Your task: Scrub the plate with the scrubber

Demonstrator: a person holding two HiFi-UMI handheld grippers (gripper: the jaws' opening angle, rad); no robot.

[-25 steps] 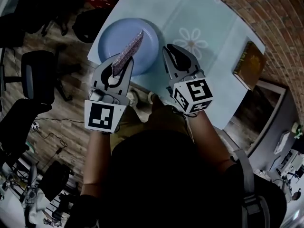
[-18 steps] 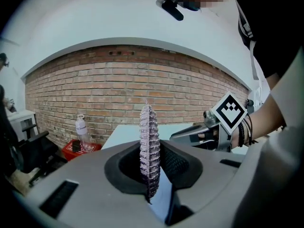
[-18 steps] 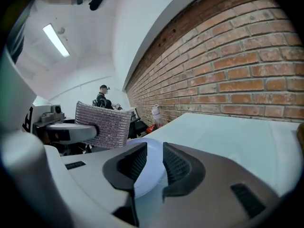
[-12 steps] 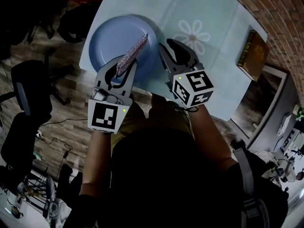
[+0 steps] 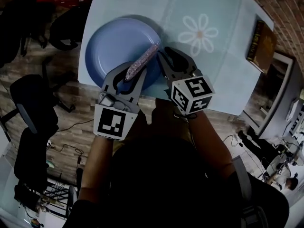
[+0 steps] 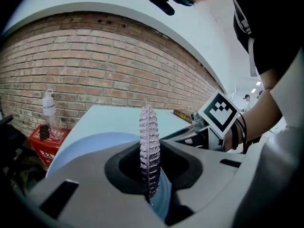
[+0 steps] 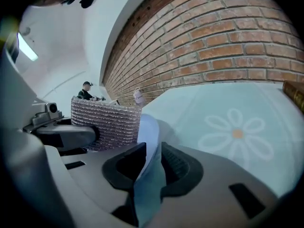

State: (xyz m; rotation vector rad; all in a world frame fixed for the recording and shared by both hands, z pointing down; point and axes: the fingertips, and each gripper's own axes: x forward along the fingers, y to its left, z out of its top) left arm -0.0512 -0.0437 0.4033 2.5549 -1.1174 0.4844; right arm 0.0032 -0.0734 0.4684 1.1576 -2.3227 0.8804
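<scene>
Scrubber (image 5: 142, 61) shifted toward plate (image 5: 107, 44) edge | left gripper (image 5: 129, 73) clamps it | right gripper (image 5: 172, 61) pinches rim (tightly)

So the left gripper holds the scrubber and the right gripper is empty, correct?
Not quite. The right gripper isn't empty: the right gripper view shows it shut on the rim of the blue plate. The left gripper does hold the scrubber.

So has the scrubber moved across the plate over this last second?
Yes. Held in the left gripper, the scrubber has shifted from nearer the plate's middle to its rim on the daisy print side.
</scene>
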